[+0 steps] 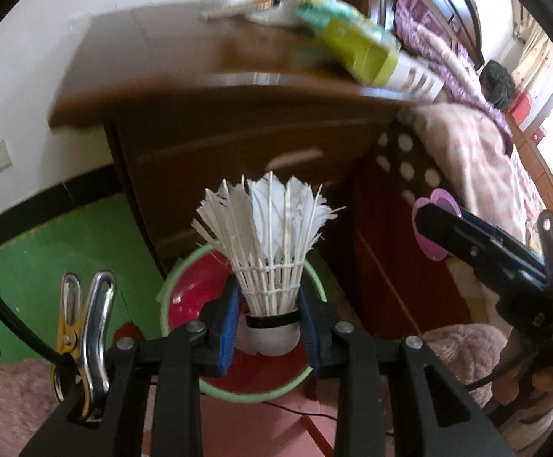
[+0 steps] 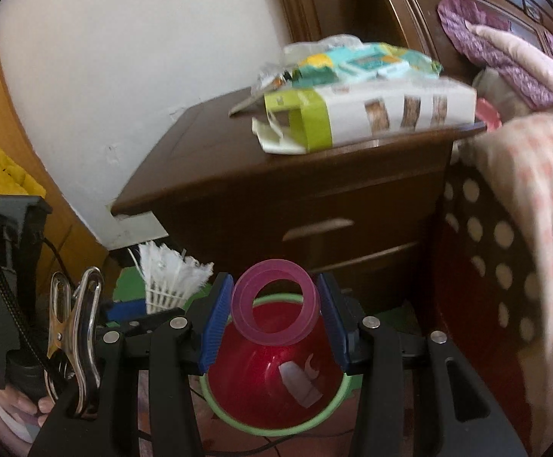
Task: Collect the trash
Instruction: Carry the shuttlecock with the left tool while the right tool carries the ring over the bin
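Both hands loaded, both over the bin. Step in hand, as I read it: the carry is done and the drop is due.

Left gripper [image 1: 268, 323]: blue-padded jaws clamped on the white cork base of a worn white feather shuttlecock [image 1: 270, 251], feathers pointing up and away from the camera. Behind and below it sits the round red plastic waste bin with a pale green rim [image 1: 169, 293], on the floor in front of the dark brown wooden nightstand [image 1: 207, 87].

Right gripper [image 2: 274, 314]: jaws closed on the sides of a translucent pink plastic ring [image 2: 274, 302], its opening facing the camera. In the right wrist view the bin's red interior [image 2: 261, 381] lies directly beneath the ring; a pale scrap already rests inside.

Still on the nightstand top: a white-and-lime cardboard box [image 2: 367, 114] with a teal printed plastic packet [image 2: 360, 63] on it. These look like the remaining trash.

Next move calls for: parting each pair of jaws while the item hangs inside the rim line. The ring looks well centred. The shuttlecock seems nearer the rim's far edge, so the left hand may need a slight shift first. Frames are blurred, so the exact overlap is uncertain.
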A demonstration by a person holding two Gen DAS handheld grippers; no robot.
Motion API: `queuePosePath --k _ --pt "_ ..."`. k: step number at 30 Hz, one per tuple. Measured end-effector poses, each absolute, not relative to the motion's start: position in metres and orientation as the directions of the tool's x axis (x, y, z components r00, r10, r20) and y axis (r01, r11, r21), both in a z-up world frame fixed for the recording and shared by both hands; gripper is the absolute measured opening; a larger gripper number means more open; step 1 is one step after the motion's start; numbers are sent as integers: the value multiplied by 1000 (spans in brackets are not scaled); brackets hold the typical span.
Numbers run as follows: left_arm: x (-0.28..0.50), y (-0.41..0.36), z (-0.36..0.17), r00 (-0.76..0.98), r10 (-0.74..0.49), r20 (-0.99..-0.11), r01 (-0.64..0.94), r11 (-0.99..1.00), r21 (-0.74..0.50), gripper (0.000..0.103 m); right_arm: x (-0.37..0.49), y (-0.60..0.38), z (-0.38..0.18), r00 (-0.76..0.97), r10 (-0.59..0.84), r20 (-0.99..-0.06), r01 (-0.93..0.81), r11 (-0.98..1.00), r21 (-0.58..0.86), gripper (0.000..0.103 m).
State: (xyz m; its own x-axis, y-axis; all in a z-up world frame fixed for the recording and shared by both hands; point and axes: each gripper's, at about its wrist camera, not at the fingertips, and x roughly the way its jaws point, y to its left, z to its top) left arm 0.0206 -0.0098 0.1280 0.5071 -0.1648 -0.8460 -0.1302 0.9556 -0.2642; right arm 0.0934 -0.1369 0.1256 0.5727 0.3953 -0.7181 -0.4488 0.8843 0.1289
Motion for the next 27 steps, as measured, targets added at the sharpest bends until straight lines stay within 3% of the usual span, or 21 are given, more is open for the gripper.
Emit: queuePosePath --k 12,27 --pt "27 -12 68 424 -132 -896 -167 961 -221 30 92 -141 65 514 378 -770 -408 897 168 47" --pt "39 -12 25 329 -137 -934 -189 960 -208 30 92 -138 32 471 373 -799 -403 897 181 47"
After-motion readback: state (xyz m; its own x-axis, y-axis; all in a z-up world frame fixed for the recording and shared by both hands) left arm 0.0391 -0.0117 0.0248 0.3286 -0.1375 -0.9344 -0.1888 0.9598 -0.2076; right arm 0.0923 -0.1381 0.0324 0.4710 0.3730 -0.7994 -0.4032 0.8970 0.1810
